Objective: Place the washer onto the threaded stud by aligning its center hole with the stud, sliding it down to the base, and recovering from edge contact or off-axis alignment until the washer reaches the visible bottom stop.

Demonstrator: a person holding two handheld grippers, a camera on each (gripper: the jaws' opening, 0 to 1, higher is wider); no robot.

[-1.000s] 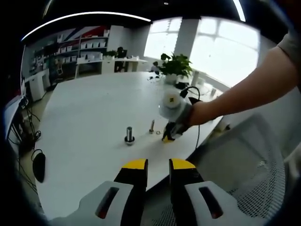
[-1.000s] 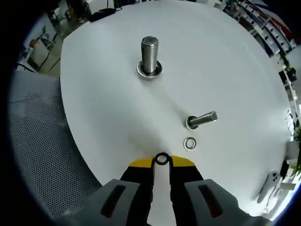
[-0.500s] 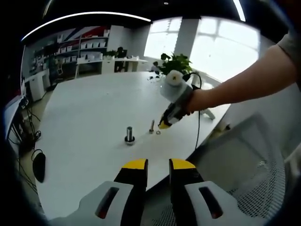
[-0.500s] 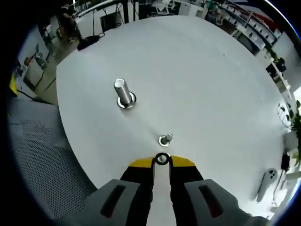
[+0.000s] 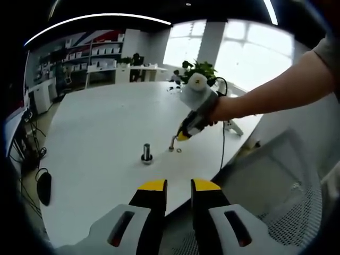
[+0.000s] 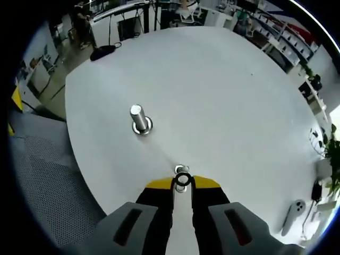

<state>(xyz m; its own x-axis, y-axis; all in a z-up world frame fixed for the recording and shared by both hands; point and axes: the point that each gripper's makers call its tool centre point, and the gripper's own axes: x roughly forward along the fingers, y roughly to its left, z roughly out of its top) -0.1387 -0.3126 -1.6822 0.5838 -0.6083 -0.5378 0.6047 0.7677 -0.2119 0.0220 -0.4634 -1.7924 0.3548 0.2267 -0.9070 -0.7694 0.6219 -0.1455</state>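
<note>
Here, the right gripper point(image 6: 182, 182) pinches a small dark washer point(image 6: 182, 179) between yellow tips, directly over a small stud point(image 6: 180, 169) it mostly hides.

Left gripper point(image 5: 178, 185) hangs slightly parted, empty, over the white table point(image 5: 101, 133); larger stud point(image 6: 139, 118) stands apart.

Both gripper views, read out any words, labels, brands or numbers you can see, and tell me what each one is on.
None can be read.
The shelves across the room hold boxes too small and blurred to show any print.
The washer, studs and white table show no markings.
</note>
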